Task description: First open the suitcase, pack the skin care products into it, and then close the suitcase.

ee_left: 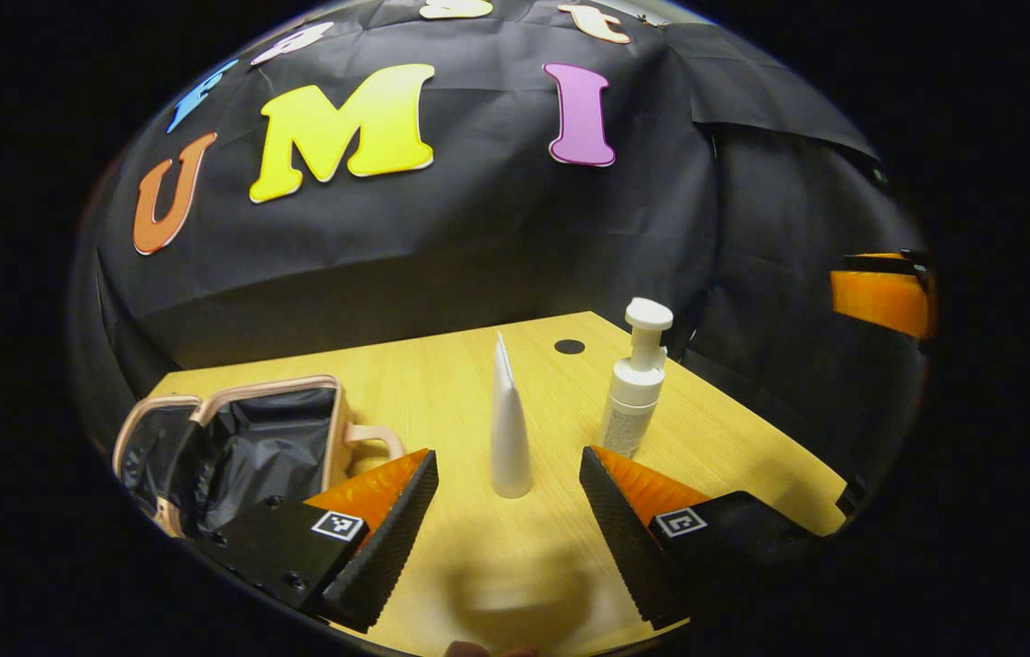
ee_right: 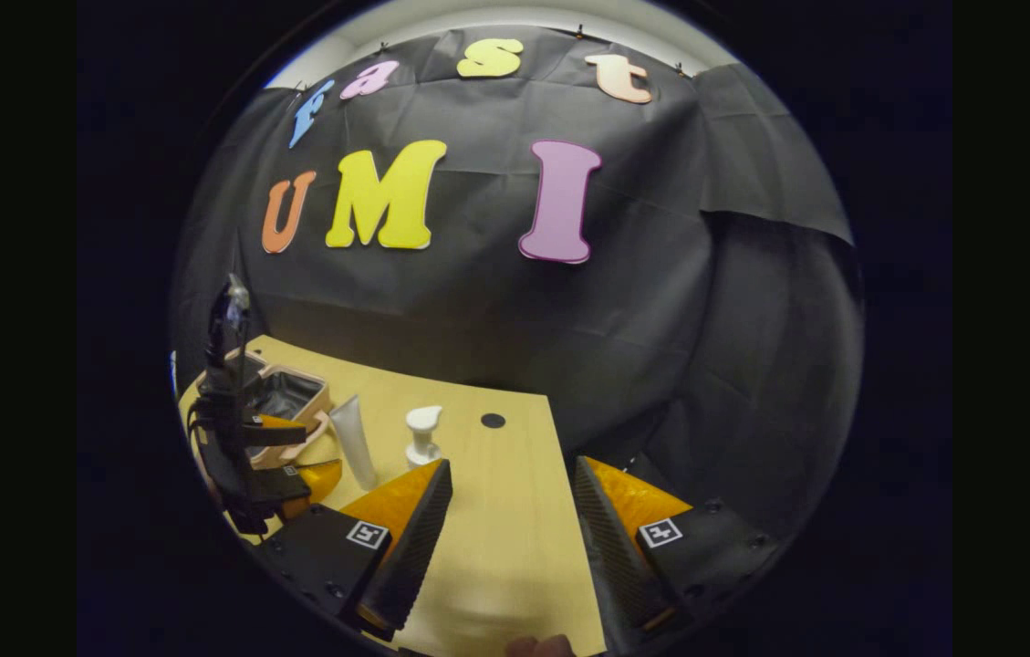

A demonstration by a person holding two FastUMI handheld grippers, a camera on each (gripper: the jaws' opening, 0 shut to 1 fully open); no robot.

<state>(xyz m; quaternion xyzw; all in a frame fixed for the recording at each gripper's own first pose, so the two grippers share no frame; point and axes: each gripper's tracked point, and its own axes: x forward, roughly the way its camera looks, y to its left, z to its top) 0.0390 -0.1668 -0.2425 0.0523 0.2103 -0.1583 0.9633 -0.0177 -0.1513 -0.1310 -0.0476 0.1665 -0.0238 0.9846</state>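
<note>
Standing between the left tool's [ee_left: 509, 506] spread fingers: white tube [ee_left: 509, 429].

1 suitcase [ee_left: 245, 447], 1 tube [ee_left: 509, 429], 1 pump btl [ee_left: 636, 383]

Suitcase [ee_left: 232, 447]: we are seeing its near corner hiding behind the left gripper's fingers [ee_left: 387, 538].
Pump bottle [ee_left: 635, 383]: its base is sitting behind a finger.
Suitcase, right gripper view: the left gripper [ee_right: 245, 438] is covering it partly.
</note>
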